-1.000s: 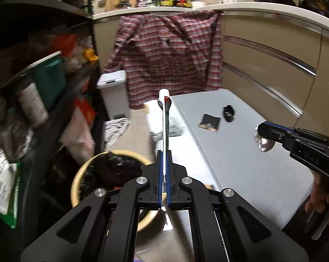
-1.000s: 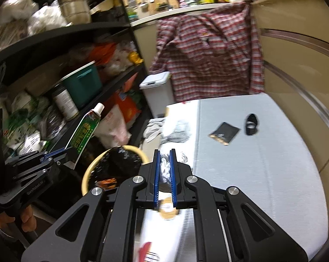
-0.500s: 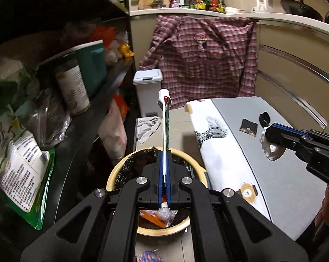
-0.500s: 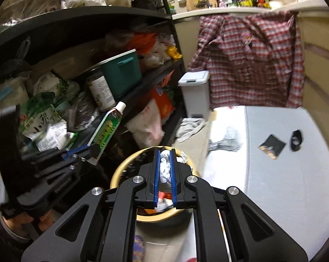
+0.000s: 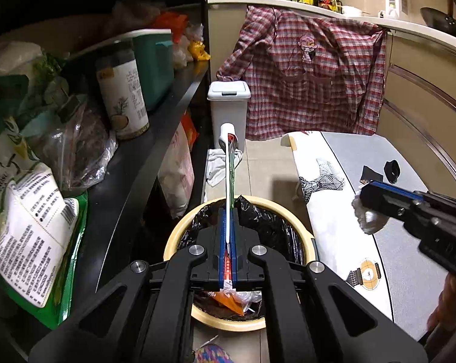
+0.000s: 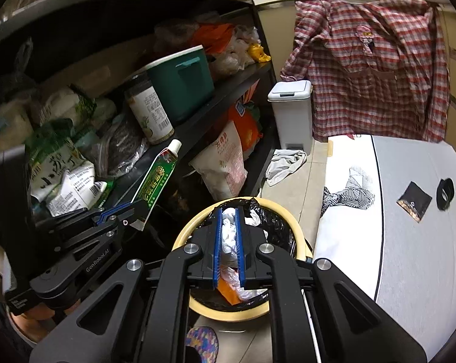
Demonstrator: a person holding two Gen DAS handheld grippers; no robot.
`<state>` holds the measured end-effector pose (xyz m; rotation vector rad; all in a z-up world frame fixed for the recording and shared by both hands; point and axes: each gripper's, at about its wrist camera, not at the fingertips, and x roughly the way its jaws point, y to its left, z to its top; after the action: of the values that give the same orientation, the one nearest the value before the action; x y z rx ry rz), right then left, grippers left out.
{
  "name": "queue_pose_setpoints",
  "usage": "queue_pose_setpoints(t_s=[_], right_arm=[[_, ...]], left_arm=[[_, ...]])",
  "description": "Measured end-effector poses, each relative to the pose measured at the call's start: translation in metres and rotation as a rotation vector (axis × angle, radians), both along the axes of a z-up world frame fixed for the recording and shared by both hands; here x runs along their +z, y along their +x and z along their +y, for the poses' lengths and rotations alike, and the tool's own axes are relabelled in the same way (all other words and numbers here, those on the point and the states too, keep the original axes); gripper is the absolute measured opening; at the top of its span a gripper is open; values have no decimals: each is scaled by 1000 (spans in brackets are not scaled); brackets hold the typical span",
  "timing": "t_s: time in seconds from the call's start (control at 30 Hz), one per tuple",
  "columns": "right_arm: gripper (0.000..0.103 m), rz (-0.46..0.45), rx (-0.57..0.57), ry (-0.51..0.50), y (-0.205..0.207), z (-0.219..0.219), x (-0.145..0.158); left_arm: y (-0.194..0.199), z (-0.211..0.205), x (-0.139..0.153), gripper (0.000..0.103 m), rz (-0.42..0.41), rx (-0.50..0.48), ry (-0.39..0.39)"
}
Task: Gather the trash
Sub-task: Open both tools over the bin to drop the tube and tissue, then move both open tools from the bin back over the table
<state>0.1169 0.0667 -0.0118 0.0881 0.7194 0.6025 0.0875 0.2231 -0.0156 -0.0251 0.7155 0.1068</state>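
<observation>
My left gripper (image 5: 228, 211) is shut on a green toothpaste tube (image 5: 229, 163) with a white cap, held edge-on above the round yellow trash bin (image 5: 303, 236) lined with a black bag. The tube shows in the right wrist view (image 6: 156, 178) in the left gripper (image 6: 119, 211). My right gripper (image 6: 228, 211) is shut on a crumpled white tissue (image 6: 228, 230), over the bin (image 6: 291, 224); it appears in the left wrist view (image 5: 365, 196) with the tissue (image 5: 367, 217). A black wrapper (image 6: 413, 201) and a black ring-shaped object (image 6: 445, 190) lie on the grey table (image 6: 409, 272).
A black shelf (image 5: 131, 175) packed with bags, a can and a green box stands left. A small white lidded bin (image 5: 228, 109) and a plaid shirt (image 5: 312, 78) are behind. A rag (image 6: 285, 163) lies on the floor. A patterned slipper (image 6: 202, 341) lies near the bin.
Both grippers have swung left from over the table to above the yellow bin, each holding its item. The bin now sits directly under both.
</observation>
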Motion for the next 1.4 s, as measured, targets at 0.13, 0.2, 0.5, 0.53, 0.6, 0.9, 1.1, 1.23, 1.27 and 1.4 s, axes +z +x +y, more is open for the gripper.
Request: queue_pose_setpoints(t_s=[0.13,0.2,0.5,0.53,0.6,0.9,1.1,1.23,1.27,1.4], right_arm=[[9,2,4,-29,9,11,-7],[9,2,5,-39,14,15,-10],[15,11,3,-109,35,41,-30],[24,14,3,-116,38,43,-31],[43,10,-3,-126,41,46,-33],[57,23,-35,-106,41,34,-33],[63,33,-42,-93,30,22,-32],[66,29,-62,-85,18,9,-26],[67,26,-65,-87,16,6,-25],[69,-11,-92,-106,4,-9,-19]], left_arm=[[12,6,-5,2,30,7,-15],[17,8,-7,2,41,17,-13],[37,21,-16,6,67,77,29],[38,22,-16,11,64,96,43],[39,24,-13,65,56,122,48],[33,26,-4,87,3,172,92],[28,14,0,87,-19,153,133],[21,5,3,87,-39,145,130],[20,3,4,87,-41,142,129],[14,-11,6,87,-54,124,139]])
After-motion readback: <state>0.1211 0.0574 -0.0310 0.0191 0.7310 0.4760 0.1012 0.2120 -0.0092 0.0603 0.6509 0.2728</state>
